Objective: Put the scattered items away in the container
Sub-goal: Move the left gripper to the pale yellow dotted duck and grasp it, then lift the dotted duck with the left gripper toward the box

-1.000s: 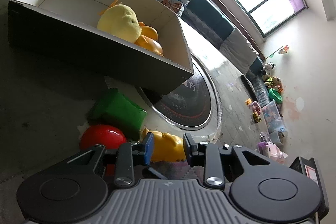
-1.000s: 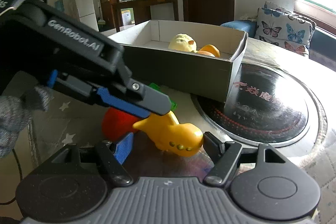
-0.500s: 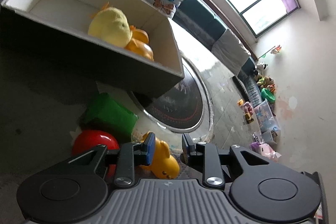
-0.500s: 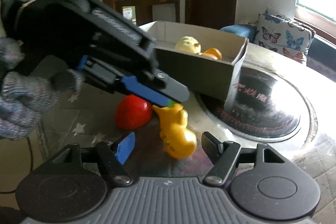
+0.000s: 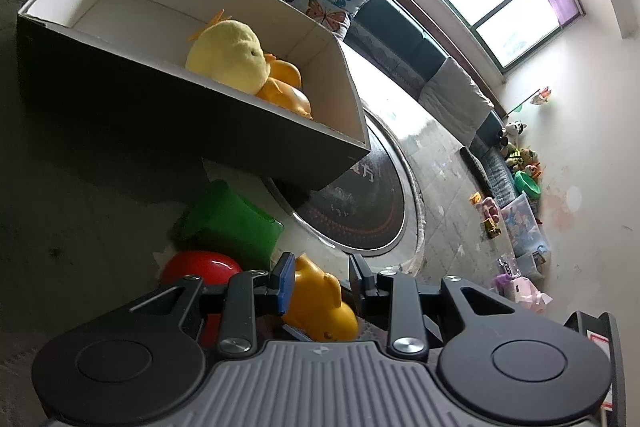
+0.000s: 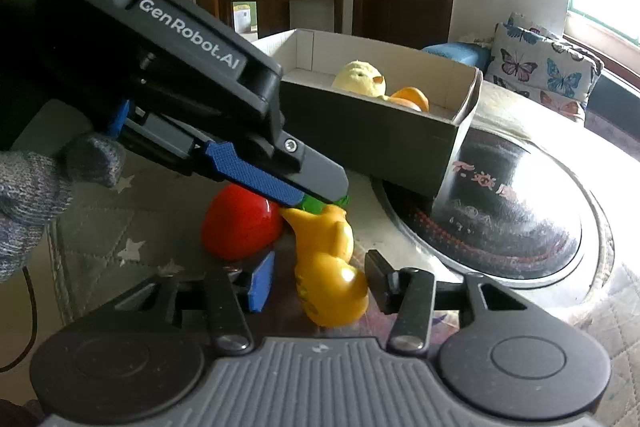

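Note:
A yellow plastic toy [image 6: 326, 263] lies on the table between a red ball [image 6: 240, 223] and a round black hotplate. My right gripper [image 6: 320, 285] is open, its fingers on either side of the toy's rounded end. My left gripper [image 5: 320, 277] is open too, and the yellow toy [image 5: 320, 303] sits between its fingers. From the right wrist view the left gripper [image 6: 316, 193] reaches over the toy's far end. A green block [image 5: 230, 223] lies behind the red ball [image 5: 200, 267]. The cardboard box [image 5: 192, 115] holds a yellow plush chick [image 5: 228, 59] and an orange toy [image 5: 286, 91].
The round black hotplate [image 6: 500, 211] sits under the box's right corner. A quilted cloth with stars [image 6: 96, 247] covers the table. A butterfly cushion [image 6: 544, 67] and a sofa lie behind. Toys are on the floor by the wall [image 5: 516, 203].
The yellow toy has turned from lying sideways to pointing its rounded end towards the right gripper. Both grippers have closed in around it and the right gripper's fingers have narrowed.

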A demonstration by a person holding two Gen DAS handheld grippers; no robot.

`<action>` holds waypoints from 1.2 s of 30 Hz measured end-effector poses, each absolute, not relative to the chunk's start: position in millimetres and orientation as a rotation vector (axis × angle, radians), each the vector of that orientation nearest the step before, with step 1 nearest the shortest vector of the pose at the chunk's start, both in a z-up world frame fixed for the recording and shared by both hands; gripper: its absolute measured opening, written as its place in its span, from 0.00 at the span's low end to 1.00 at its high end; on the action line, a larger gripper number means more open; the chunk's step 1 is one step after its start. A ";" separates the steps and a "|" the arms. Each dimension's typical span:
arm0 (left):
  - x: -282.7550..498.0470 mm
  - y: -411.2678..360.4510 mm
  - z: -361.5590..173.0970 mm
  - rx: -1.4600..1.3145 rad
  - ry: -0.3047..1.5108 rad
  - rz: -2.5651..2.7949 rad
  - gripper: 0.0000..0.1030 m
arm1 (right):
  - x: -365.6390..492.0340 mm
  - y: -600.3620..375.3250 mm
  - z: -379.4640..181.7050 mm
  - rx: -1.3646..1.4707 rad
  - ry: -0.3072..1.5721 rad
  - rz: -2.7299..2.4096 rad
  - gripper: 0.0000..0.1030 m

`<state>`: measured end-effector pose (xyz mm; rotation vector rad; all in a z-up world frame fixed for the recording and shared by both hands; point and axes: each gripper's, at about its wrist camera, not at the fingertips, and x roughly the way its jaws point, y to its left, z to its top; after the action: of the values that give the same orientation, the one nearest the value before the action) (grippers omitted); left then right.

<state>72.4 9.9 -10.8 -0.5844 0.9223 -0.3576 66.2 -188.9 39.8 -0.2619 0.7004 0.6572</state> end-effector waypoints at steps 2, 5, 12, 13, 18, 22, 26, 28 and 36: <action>72.9 7.8 -11.7 -0.582 0.926 -0.359 0.31 | 65.7 -188.9 38.1 -0.270 0.706 0.655 0.46; 73.4 4.8 -13.2 -0.578 0.926 -0.360 0.32 | 67.6 -191.1 34.7 -0.264 0.720 0.646 0.41; 73.0 1.1 -13.0 -0.576 0.924 -0.366 0.32 | 63.4 -197.3 34.0 -0.219 0.724 0.638 0.39; 72.6 1.1 -13.0 -0.577 0.924 -0.366 0.32 | 63.8 -198.3 34.5 -0.207 0.723 0.639 0.39; 70.4 3.0 -11.4 -0.582 0.924 -0.357 0.32 | 69.0 -198.1 36.5 -0.188 0.718 0.636 0.40; 65.7 6.7 -5.7 -0.585 0.905 -0.352 0.32 | 75.5 -196.6 35.9 -0.175 0.723 0.639 0.40; 62.2 13.0 -4.9 -0.596 0.899 -0.328 0.32 | 77.5 -197.4 33.7 -0.167 0.735 0.635 0.38; 61.2 16.1 -6.7 -0.606 0.902 -0.310 0.32 | 77.1 -199.5 33.5 -0.157 0.737 0.633 0.35; 65.1 9.0 -17.0 -0.611 0.933 -0.271 0.32 | 74.2 -202.5 34.8 -0.136 0.743 0.631 0.35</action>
<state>65.1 9.0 -17.0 -0.6109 0.9327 -0.2707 74.2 -202.5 34.8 -0.1362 0.7429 0.6312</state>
